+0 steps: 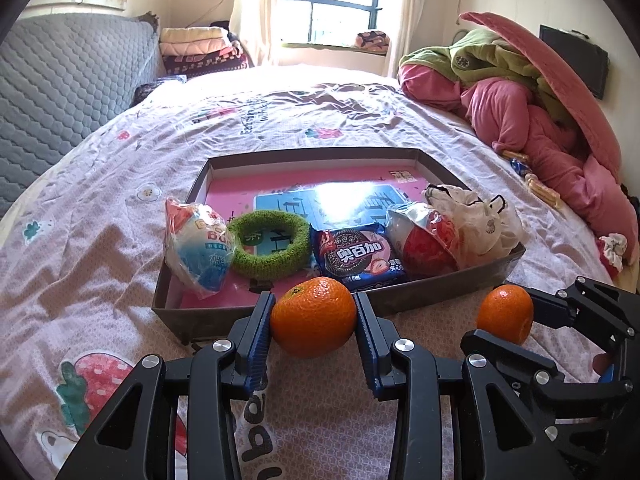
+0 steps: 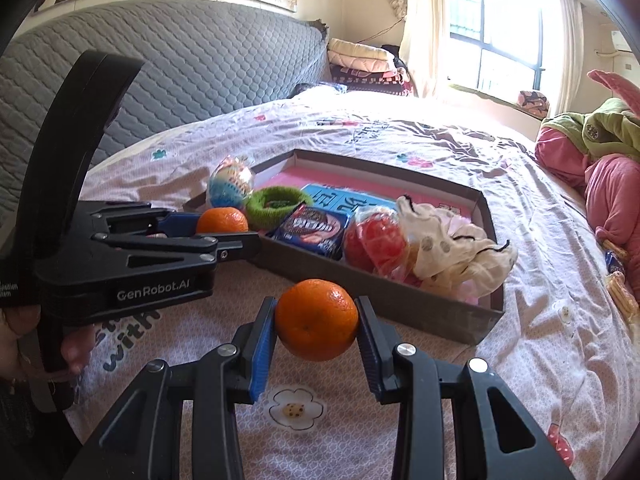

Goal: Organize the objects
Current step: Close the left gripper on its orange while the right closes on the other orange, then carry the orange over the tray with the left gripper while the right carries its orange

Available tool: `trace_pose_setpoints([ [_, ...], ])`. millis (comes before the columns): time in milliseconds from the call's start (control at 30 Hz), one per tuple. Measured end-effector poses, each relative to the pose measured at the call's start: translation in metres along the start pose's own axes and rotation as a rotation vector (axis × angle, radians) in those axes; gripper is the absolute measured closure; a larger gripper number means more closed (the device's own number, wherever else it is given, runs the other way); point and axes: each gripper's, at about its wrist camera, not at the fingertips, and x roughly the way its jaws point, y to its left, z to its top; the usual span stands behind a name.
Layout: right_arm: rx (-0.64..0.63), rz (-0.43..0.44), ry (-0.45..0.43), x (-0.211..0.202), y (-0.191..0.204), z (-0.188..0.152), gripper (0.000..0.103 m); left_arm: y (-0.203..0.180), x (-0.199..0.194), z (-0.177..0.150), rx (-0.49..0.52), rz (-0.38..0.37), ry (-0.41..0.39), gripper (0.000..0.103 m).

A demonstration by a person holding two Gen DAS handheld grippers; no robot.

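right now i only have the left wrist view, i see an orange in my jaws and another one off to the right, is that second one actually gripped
Observer: Yes. In the right wrist view the second orange sits pinched between the right gripper pads, clear of the bedsheet.
Operator: ok and my own grip, anything i cant see from here
Observer: The right view shows the left gripper from the side, its fingers closed on the first orange, beside the near-left corner of the tray.
Operator: what's under the right orange
Observer: A cookie-and-flower print on the sheet, hidden from your view.
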Motion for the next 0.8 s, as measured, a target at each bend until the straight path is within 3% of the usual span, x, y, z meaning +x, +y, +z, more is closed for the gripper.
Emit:
trace_pose_setpoints([
  [400,0.041,-0.030,-0.061,-0.011,-0.015,0.015,0.064,-0.002,-0.009,0.012,-0.016,-0.012,-0.048,0.063],
  [800,0.052,-0.123,-0.156,-0.027,-0.027,0.035,0.064,0.007,-0.014,0.031,-0.052,0.020,-0.109,0.063],
])
